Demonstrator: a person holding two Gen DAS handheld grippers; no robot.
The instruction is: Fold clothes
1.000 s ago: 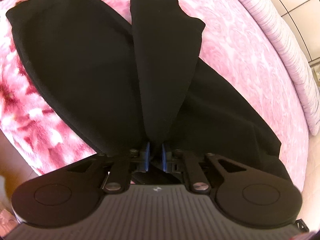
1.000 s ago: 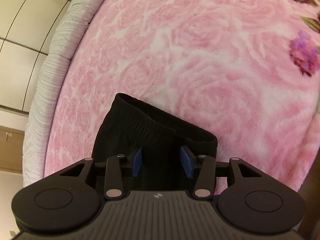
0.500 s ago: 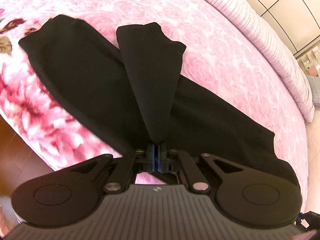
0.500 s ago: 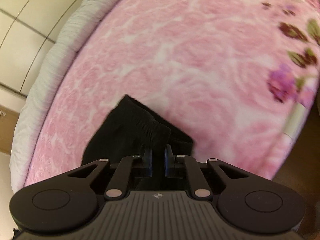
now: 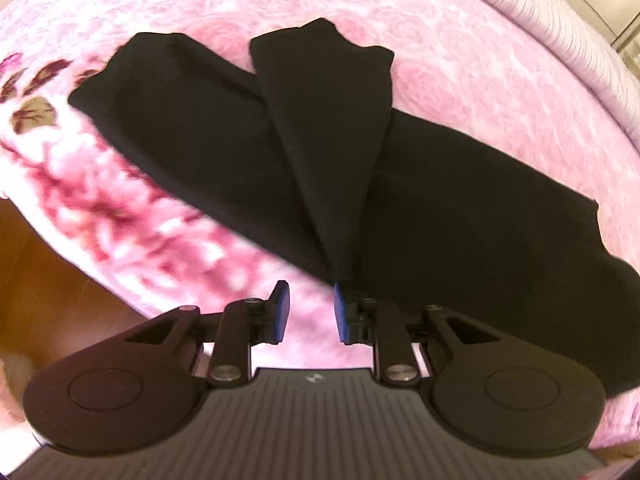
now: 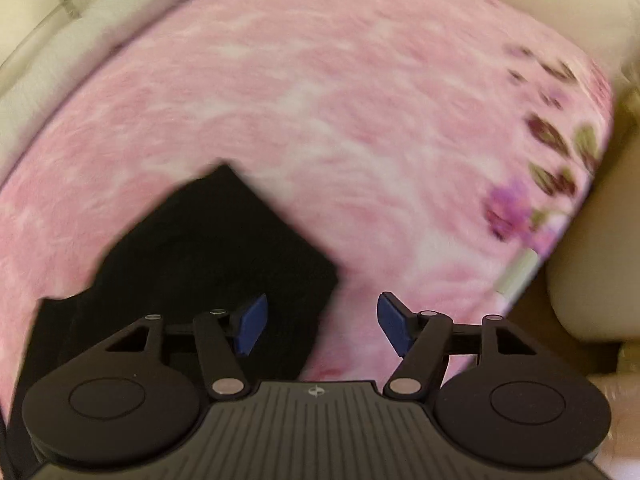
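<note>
Black trousers (image 5: 440, 200) lie spread on a pink rose-patterned blanket (image 5: 480, 80). One leg (image 5: 332, 120) is folded back over the rest, and its narrow tip ends at the right pad of my left gripper (image 5: 308, 312). That gripper's jaws are opening; only blanket shows between the blue pads. In the right wrist view the waist end of the trousers (image 6: 208, 248) lies flat on the blanket (image 6: 320, 120), below and left of my right gripper (image 6: 322, 324). Its jaws are opening wide and press on nothing.
A pale ribbed bed border (image 5: 580, 32) runs along the far right side. Brown wooden floor (image 5: 40, 280) shows past the blanket's near left edge. A cream padded wall (image 6: 40, 0) and a cream cushion-like shape (image 6: 592, 260) flank the bed in the right wrist view.
Both grippers closed on the black fabric half a second ago and have since opened and let it go. Both have lifted away, so more of the bed shows.
</note>
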